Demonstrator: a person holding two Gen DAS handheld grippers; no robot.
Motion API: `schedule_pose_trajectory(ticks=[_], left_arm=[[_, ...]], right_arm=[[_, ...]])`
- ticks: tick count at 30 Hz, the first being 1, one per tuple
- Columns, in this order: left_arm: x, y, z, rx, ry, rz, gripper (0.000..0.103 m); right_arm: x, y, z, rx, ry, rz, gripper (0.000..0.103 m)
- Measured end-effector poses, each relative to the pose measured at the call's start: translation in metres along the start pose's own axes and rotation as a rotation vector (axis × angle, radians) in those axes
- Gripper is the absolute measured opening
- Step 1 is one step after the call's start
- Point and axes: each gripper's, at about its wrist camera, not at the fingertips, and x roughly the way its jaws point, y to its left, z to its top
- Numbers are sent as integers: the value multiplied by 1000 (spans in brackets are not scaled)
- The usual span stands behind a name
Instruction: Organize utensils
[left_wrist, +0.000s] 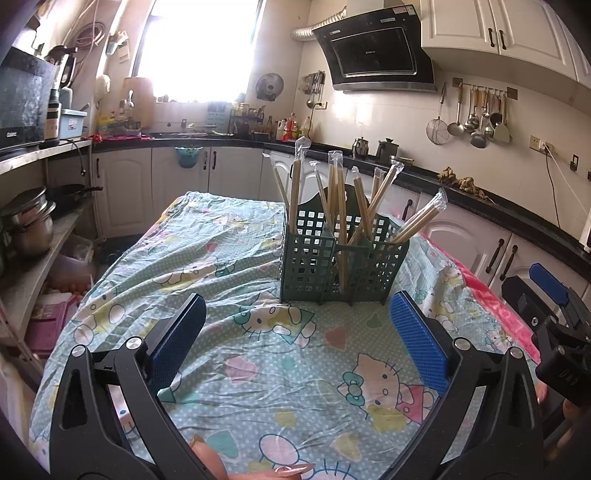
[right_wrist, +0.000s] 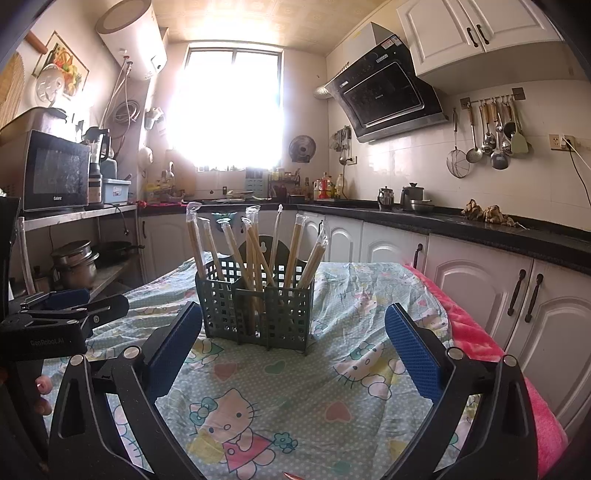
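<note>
A: Both claws are hanging spread and empty: the left claw (left_wrist: 295, 339) and the right claw (right_wrist: 291, 347) are sitting just short of the green basket (left_wrist: 332, 254). The wrapped chopsticks (left_wrist: 341, 206) are already standing in its compartments, leaning every which way.

B: So what is looking risky?

A: The basket is looking light, and the cartoon cloth (left_wrist: 229, 258) under it is lying wrinkled. I judge that a claw brushing those splayed tops could be tipping the basket, or dragging the cloth with it.

B: And room to move?

A: The tabletop is lying bare in front and to the left. On the right the edge with the pink blanket (right_wrist: 480, 325) is sitting closer, and the two claws are crowding each other.
</note>
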Motion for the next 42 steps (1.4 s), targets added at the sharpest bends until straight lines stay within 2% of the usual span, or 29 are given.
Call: schedule_pose_trajectory(ticks=[42], left_arm=[[7,4,-3,-18,27,5,92]], right_arm=[[4,2,-6,-1,18,3,97]])
